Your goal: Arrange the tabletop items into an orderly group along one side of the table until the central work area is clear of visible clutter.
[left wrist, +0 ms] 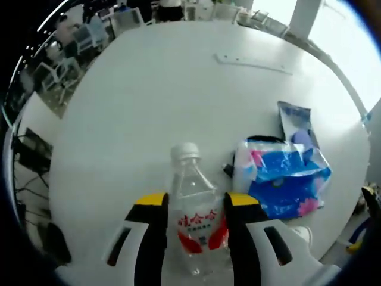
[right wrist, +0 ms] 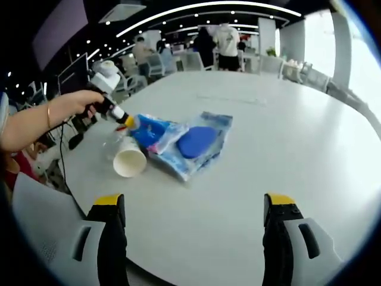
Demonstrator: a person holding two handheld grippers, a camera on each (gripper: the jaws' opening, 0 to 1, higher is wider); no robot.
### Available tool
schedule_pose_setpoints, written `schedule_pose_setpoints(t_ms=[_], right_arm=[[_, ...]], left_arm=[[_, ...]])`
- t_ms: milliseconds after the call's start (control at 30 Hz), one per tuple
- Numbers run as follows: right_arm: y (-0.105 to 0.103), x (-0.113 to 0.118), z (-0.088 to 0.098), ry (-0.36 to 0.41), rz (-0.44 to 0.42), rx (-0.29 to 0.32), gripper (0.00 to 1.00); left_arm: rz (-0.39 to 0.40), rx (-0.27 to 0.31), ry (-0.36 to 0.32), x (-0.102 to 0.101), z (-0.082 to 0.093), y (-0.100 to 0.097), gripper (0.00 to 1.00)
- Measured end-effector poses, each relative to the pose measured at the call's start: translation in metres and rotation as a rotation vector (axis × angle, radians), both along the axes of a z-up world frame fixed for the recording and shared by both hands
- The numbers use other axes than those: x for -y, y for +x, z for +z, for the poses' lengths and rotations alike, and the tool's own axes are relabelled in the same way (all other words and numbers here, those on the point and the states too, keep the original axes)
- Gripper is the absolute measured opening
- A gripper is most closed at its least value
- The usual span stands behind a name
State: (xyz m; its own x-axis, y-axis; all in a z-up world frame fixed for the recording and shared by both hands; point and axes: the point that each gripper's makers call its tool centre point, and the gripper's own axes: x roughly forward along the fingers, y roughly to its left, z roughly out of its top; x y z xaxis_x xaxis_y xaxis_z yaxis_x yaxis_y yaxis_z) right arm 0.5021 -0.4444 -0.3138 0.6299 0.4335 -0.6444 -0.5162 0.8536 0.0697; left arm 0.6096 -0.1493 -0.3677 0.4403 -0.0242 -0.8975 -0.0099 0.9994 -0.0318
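Left gripper (left wrist: 195, 229) jaws clamp a clear bottle (left wrist: 194, 205) on the table (left wrist: 149, 101), beside blue packets (left wrist: 283, 173). Right gripper (right wrist: 193, 229) jaws wide apart, holding nothing; paper cup (right wrist: 129, 159) ahead.

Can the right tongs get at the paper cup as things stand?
Probably yes. The right tongs stand open over bare table, and the cup lies on its side ahead, mouth toward them. The left tongs and bottle crowd its far side.

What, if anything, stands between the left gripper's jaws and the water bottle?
Nothing visible does. The water bottle already sits between the left gripper's two jaws, which flank its label; the blue packets lie off to one side.
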Motion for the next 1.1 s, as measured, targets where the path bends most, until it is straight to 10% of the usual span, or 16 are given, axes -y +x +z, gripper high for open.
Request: schedule_pose_setpoints(t_ms=[367, 1100], right_arm=[[0.0, 0.001, -0.001, -0.014, -0.002, -0.001, 0.95], [-0.001, 0.001, -0.004, -0.001, -0.005, -0.016, 0.94]], left_arm=[[0.051, -0.077, -0.006, 0.0, -0.009, -0.012, 0.39], [0.071, 0.03, -0.036, -0.002, 0.004, -0.001, 0.33]])
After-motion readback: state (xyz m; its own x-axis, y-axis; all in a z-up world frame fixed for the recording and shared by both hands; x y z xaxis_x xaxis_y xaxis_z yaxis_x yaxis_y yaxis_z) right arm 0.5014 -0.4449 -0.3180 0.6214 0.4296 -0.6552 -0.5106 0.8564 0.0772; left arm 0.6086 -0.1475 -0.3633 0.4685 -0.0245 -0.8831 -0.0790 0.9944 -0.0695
